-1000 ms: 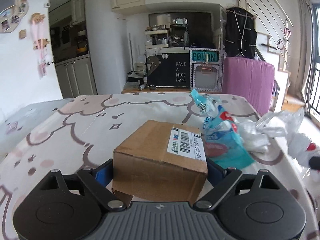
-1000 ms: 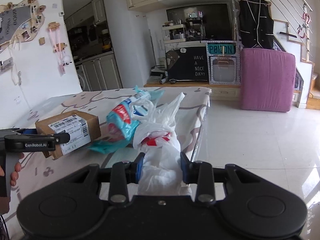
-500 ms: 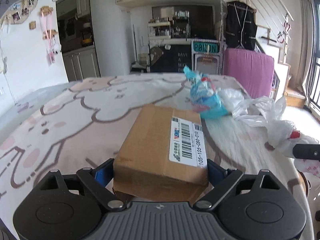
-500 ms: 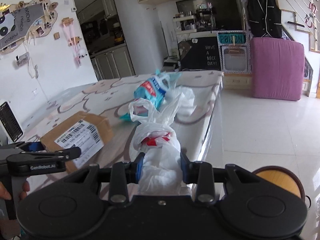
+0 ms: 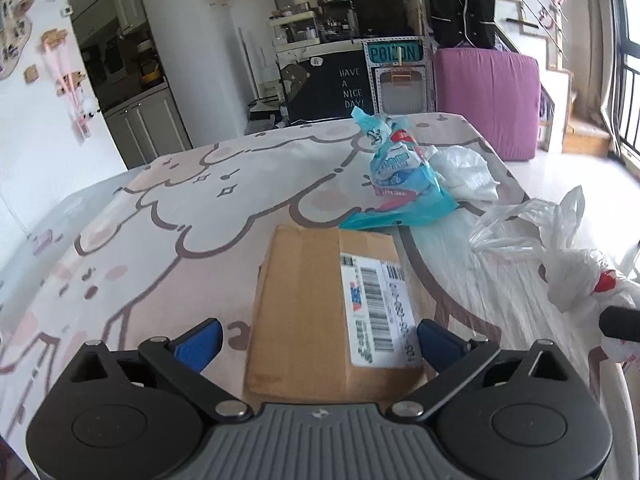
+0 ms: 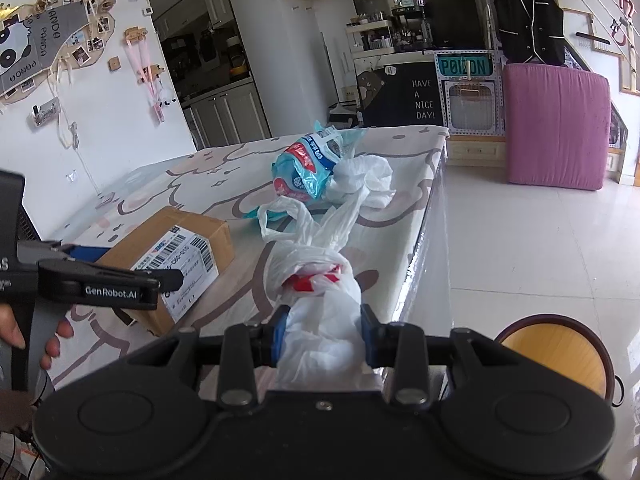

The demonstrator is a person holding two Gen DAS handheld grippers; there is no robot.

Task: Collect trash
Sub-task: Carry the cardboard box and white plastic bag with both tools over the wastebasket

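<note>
A brown cardboard box with a barcode label lies on the patterned table. My left gripper is open, its blue pads standing clear on both sides of the box's near end. The box also shows in the right wrist view, with the left gripper beside it. My right gripper is shut on a knotted white plastic bag near the table's right edge; the bag shows in the left wrist view. A blue snack wrapper and crumpled white plastic lie farther back.
A round orange-lined bin stands on the floor at the lower right, beside the table's edge. A purple upright cushion and a black cabinet stand behind. White tiled floor lies to the right.
My left gripper has opened off the box, which now rests on the table. Both cameras rose and tilted down. The right gripper still holds the bag, and the bin came further into view.
</note>
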